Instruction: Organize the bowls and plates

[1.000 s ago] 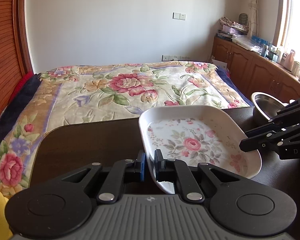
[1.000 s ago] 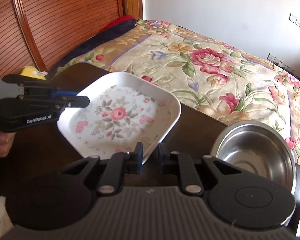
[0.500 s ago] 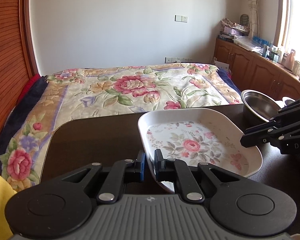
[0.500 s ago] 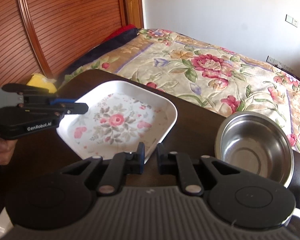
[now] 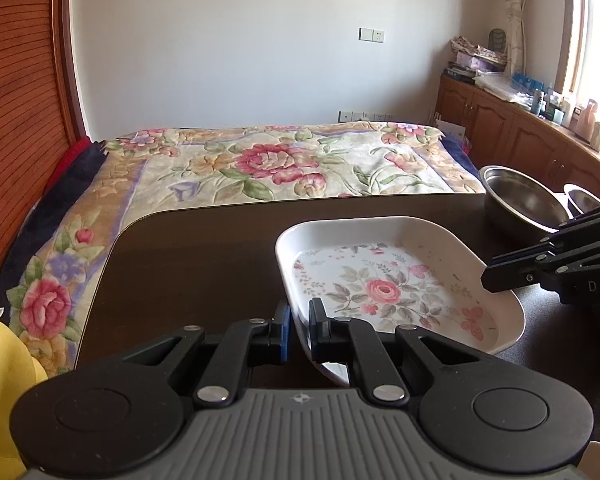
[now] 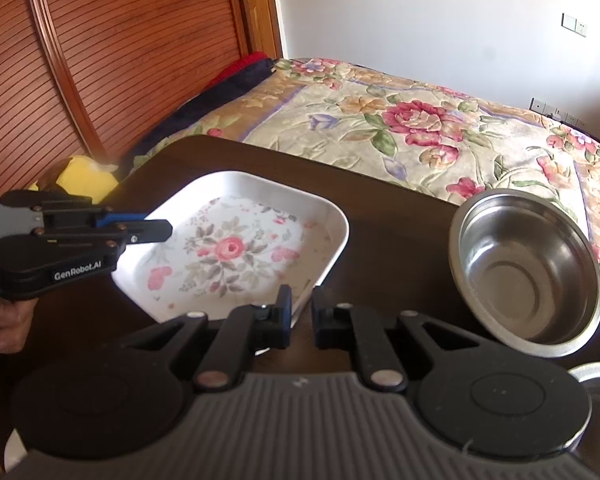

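On the dark brown wooden table (image 5: 204, 248), a white square plate with a pink rose pattern (image 5: 384, 288) is gripped at two edges. Left gripper (image 5: 299, 330), black with blue pads, has its fingers closed on the plate's near rim, the rim passing between them in the left wrist view. Right gripper (image 6: 300, 314) stands at the plate's opposite rim; its jaws are narrowly parted, the left finger against the rim, and whether it truly clamps the plate cannot be told. The plate appears tilted, near corner low; contact with the table is not discernible. A round stainless steel bowl (image 6: 528, 268) rests on the table beside the plate, apart from it, with a second metal bowl (image 5: 582, 198) partly visible beyond. A floral bedspread (image 5: 276, 164) lies past the table's far edge. A person's hand (image 6: 8, 320) holds the left gripper's handle.
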Tool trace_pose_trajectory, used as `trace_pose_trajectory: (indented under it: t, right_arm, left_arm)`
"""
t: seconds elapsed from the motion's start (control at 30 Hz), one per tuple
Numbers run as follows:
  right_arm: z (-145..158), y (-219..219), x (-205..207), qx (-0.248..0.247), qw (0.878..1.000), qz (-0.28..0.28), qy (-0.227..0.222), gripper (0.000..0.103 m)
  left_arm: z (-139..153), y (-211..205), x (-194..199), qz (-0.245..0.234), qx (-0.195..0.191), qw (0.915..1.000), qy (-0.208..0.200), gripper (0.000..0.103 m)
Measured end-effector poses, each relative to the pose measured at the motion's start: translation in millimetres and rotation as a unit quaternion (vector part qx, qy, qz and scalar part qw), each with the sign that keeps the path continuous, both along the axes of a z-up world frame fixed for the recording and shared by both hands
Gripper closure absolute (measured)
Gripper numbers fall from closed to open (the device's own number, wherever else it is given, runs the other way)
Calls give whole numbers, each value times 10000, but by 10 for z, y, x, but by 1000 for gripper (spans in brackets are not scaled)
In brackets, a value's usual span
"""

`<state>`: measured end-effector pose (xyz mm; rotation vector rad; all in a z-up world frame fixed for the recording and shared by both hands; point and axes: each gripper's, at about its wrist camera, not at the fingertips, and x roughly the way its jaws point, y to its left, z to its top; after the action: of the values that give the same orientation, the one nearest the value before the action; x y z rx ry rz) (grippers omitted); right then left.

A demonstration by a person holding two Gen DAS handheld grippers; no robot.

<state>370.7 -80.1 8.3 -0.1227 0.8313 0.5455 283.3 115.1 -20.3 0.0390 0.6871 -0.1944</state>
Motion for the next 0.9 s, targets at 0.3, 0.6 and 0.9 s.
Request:
trace_pose_trajectory:
  t: [0.3,0.6,0.9]
  right_arm:
    - [105,-80,-170,149,9998,26,-163,91]
    - [217,-196,-473,274,9991,16,-311,92]
    - [236,-284,-893,377,9984,-19,-421,92]
  left_arm:
    - [127,15,-193,35,-40,9999,-148,93]
    - [316,-52,-573,19,-49,9993,-363,93]
    - [417,-161,-1076,-26,23,9984,-569,93]
